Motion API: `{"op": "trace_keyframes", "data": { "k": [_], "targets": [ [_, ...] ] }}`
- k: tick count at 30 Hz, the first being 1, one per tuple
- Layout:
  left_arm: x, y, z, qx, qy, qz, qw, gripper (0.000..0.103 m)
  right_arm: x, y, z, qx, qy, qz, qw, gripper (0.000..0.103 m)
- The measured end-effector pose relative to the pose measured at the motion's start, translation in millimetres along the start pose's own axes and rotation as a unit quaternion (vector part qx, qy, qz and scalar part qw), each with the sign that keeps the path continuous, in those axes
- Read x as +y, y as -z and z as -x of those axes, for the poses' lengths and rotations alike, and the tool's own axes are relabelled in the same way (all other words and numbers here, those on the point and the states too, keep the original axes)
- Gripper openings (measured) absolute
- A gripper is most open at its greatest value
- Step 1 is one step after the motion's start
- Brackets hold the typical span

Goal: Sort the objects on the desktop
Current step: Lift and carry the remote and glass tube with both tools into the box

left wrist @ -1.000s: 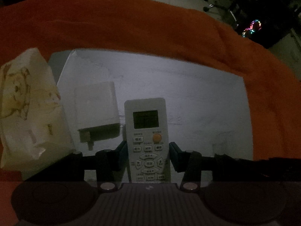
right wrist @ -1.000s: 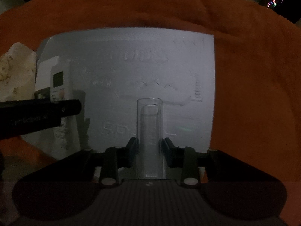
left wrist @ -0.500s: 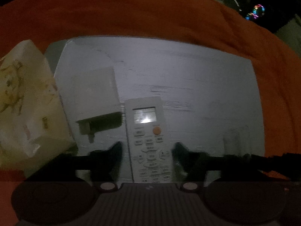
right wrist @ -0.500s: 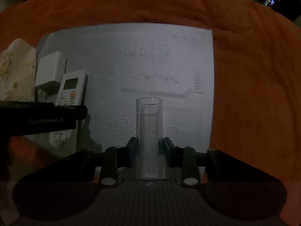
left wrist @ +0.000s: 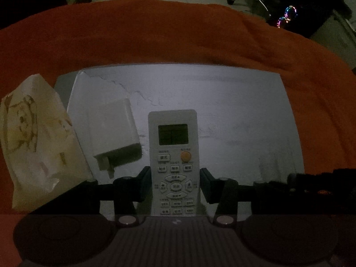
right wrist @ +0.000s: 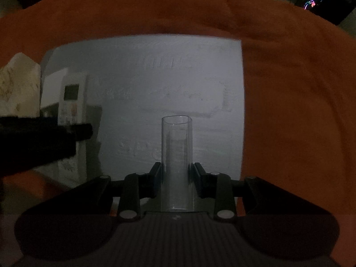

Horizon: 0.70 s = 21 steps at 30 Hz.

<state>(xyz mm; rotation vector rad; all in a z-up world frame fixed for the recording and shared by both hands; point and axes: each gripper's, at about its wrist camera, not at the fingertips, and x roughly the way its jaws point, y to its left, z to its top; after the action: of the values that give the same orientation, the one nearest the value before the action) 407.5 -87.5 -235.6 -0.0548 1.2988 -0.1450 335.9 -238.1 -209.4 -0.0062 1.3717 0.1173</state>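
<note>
I had the left gripper (left wrist: pixel 174 183) clamped on the white push-button remote control (left wrist: pixel 173 155), upright over the pale grey foam board (left wrist: pixel 233 115). My right gripper (right wrist: pixel 176 178) pinched the clear glass tube (right wrist: pixel 176 155), ready for placing apart.

No readable text: remote control (left wrist: pixel 173 155) button labels and foam board (right wrist: pixel 155 84) embossing too blurred

On the pale grey foam board (left wrist: pixel 222 102): one white push-button remote control (left wrist: pixel 173 162), one white boxy plug charger (left wrist: pixel 113 131), one clear plastic cylinder (right wrist: pixel 176 155). Against the board's left edge: one cream printed tissue pack (left wrist: pixel 33 142). Under the board: one orange cloth (left wrist: pixel 155 35).
</note>
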Motion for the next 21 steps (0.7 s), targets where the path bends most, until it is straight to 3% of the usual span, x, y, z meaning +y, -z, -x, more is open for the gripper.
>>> {"op": "trace_keyframes", "data": {
  "k": [12, 21],
  "targets": [
    [14, 4, 34, -0.038, 0.021, 0.014, 0.999, 0.04, 4, 2, 32, -0.037, 0.004, -0.016, 0.999, 0.033],
    [18, 16, 62, -0.052, 0.015, 0.011, 0.9985, 0.038, 15, 9, 54, -0.056, 0.006, -0.019, 0.998, 0.033]
  ]
}}
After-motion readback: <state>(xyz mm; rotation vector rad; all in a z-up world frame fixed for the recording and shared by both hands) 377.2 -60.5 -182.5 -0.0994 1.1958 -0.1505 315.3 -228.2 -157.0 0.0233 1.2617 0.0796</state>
